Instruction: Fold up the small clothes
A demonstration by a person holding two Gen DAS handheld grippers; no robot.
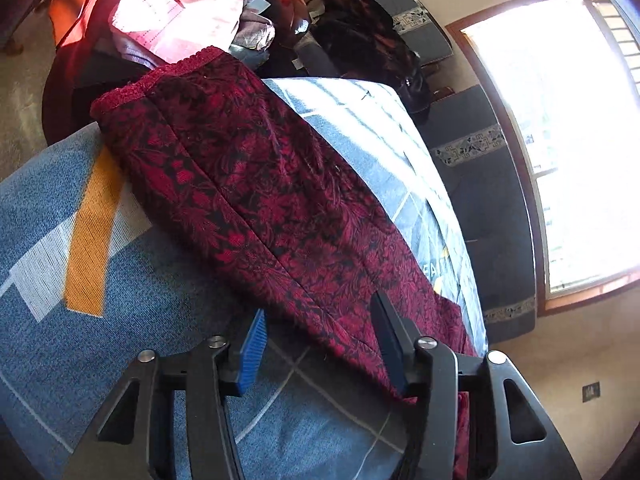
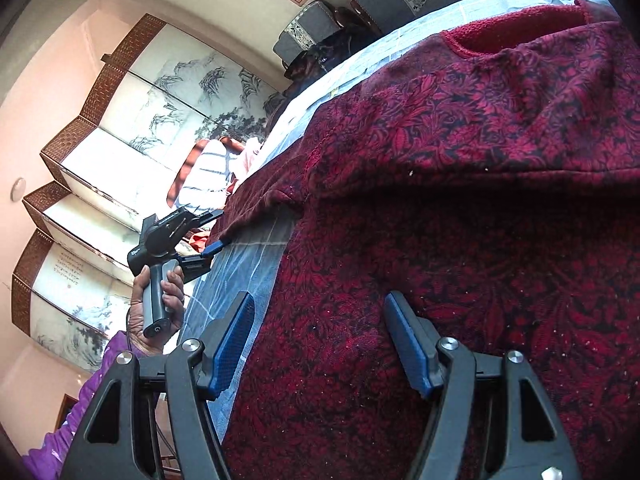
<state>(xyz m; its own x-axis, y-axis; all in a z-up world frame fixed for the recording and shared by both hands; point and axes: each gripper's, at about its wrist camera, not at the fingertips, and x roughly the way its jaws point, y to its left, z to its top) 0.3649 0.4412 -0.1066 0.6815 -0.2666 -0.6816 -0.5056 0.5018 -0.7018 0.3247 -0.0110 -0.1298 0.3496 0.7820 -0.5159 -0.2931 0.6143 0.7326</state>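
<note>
a: what's the biggest thing here?

b: the bed, under a blue patterned blanket (image 1: 132,280). across it lies the dark red flowered top (image 1: 256,184), spread flat, its ribbed hem at the far edge near a pile of clothes (image 1: 180,4).

a: how do you think that top handles?

b: soft and limp, i'd guess, a thick knit with a little weight. it should drape and fold without springing back, and the blanket may drag on it. not slippery, not fragile.

a: where would you take hold?

b: at seams or edges, i think: the hem, a sleeve end, the collar (image 2: 516,32). a pinch in the middle would just bunch it.

a: and the left gripper (image 1: 320,328)?

b: its fingers straddle the near edge of the top and stand apart in its own view. from the other side it sits at the sleeve end (image 2: 256,204), but whether the pads press cloth i cannot tell.

a: the right gripper (image 2: 320,320)?

b: fingers spread, hovering over the body of the top, nothing between them. a hand (image 2: 160,300) grips the left tool's handle.
</note>
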